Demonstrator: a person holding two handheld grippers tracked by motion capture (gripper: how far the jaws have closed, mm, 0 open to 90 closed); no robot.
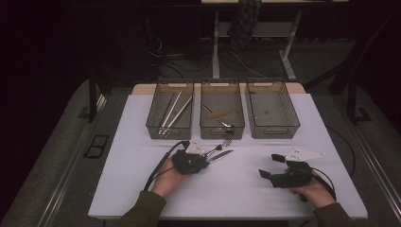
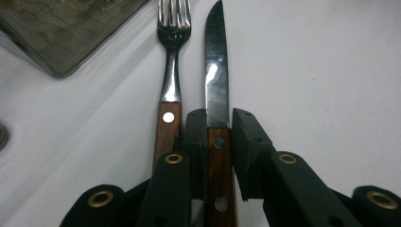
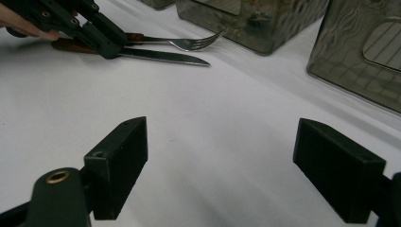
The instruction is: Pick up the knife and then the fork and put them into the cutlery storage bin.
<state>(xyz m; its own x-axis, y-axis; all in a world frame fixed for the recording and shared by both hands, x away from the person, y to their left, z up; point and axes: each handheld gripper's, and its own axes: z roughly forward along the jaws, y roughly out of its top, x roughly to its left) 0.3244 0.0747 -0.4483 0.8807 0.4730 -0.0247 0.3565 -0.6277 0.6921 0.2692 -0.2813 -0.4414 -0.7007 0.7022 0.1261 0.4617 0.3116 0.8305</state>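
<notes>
On the white tabletop (image 1: pixel 236 189) | three mesh bins (image 1: pixel 222 116) along the far edge | right gripper (image 1: pixel 272 165) jaws wide apart, holding nothing | left gripper (image 2: pixel 218 137) jaws clamped on knife (image 2: pixel 216 85) handle, blade flat | fork (image 2: pixel 172 56) just beside the knife

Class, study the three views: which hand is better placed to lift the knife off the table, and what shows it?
Left. The left gripper already has its fingers around the knife handle, beside the fork. The right gripper stands open over bare table, well away from the cutlery.
</notes>
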